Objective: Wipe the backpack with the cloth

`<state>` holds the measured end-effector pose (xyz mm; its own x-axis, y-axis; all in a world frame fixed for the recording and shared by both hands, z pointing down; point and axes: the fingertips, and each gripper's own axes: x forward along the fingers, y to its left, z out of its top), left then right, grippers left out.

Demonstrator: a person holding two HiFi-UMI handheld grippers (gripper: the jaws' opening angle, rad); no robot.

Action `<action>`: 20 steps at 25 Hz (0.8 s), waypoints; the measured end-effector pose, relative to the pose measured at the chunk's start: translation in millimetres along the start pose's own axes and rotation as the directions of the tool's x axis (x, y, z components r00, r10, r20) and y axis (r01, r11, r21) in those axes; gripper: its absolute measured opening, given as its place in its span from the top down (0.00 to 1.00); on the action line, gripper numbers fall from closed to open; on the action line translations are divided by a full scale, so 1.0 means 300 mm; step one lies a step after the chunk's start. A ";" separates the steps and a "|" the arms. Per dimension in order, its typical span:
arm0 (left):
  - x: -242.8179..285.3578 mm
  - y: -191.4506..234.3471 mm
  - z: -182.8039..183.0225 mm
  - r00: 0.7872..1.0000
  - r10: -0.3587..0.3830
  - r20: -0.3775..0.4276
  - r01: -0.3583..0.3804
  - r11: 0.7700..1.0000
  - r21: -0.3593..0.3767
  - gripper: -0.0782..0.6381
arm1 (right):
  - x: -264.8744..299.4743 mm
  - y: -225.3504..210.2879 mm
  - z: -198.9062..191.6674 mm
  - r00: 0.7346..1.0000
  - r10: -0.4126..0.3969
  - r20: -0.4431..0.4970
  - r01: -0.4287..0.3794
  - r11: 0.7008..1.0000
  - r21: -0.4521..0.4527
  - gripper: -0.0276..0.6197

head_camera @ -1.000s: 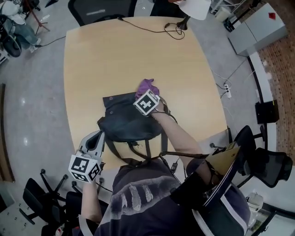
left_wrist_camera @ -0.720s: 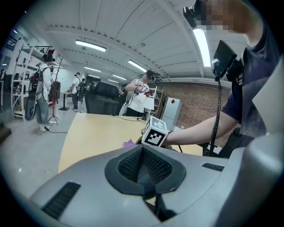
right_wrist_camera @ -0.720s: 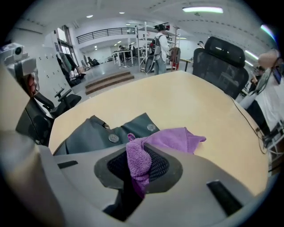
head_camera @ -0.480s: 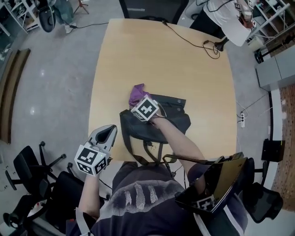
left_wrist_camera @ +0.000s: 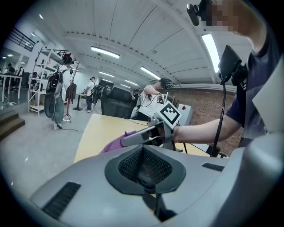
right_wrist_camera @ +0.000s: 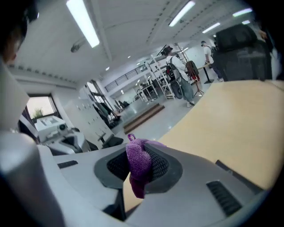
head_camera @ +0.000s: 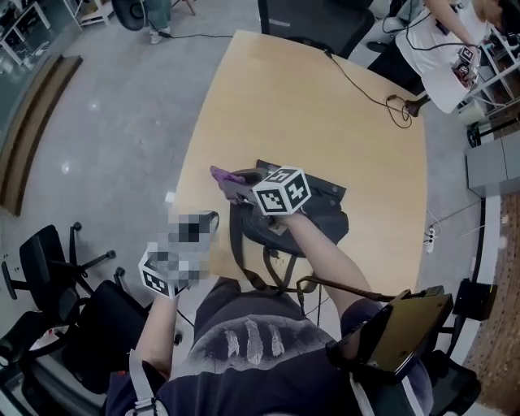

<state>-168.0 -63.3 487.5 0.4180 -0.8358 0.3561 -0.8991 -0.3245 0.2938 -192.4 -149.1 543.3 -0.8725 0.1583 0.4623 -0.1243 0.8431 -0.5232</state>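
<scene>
A dark backpack (head_camera: 321, 221) lies flat near the front edge of the wooden table (head_camera: 325, 122), its straps hanging over that edge. My right gripper (head_camera: 236, 185) is at the backpack's left side, shut on a purple cloth (head_camera: 224, 175) that sticks out leftward. In the right gripper view the cloth (right_wrist_camera: 138, 162) is pinched between the jaws of the right gripper (right_wrist_camera: 141, 167). My left gripper (head_camera: 199, 229) hangs off the table's left front edge, apart from the backpack. Its jaws (left_wrist_camera: 143, 164) are shut with nothing in them. The left gripper view also shows the right gripper (left_wrist_camera: 148, 134) and the cloth (left_wrist_camera: 113, 144).
A black cable (head_camera: 382, 89) runs over the table's far right part. A person in a white shirt (head_camera: 443, 49) stands beyond that corner. Office chairs (head_camera: 49, 276) stand on the floor at lower left, and a black chair (head_camera: 309, 20) at the table's far end.
My right gripper has carried the cloth leftward along the backpack's far edge, from its right corner to its left side. The left gripper stays by the front left table edge.
</scene>
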 end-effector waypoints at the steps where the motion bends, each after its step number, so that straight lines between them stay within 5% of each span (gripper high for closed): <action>1: -0.006 -0.001 0.004 1.000 -0.003 0.002 0.003 1.000 0.004 0.88 | -0.012 0.021 0.016 0.999 0.030 0.034 -0.032 0.996 0.079 0.87; 4: -0.012 -0.009 0.002 1.000 -0.017 0.000 0.017 1.000 0.009 0.88 | -0.032 -0.010 -0.081 0.998 -0.032 -0.049 0.043 0.970 0.238 0.87; 7: -0.006 -0.030 -0.014 0.999 -0.034 -0.017 0.034 0.999 0.012 0.88 | -0.071 -0.101 -0.251 0.951 -0.210 -0.227 0.241 0.964 0.116 0.87; 11: 0.014 -0.050 -0.020 0.998 -0.055 -0.036 0.056 0.998 0.024 0.88 | -0.180 -0.210 -0.329 0.864 -0.398 -0.309 0.389 0.916 -0.094 0.87; 20: 0.077 -0.136 0.018 0.993 -0.108 -0.050 0.111 0.991 0.068 0.88 | -0.390 -0.333 -0.391 0.760 -0.546 -0.353 0.493 0.838 -0.234 0.87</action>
<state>-122.5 -71.7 478.8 0.5187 -0.7727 0.3660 -0.8538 -0.4451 0.2702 -22.4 -191.6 625.4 -0.4285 -0.1581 0.8896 -0.4232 0.9050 -0.0430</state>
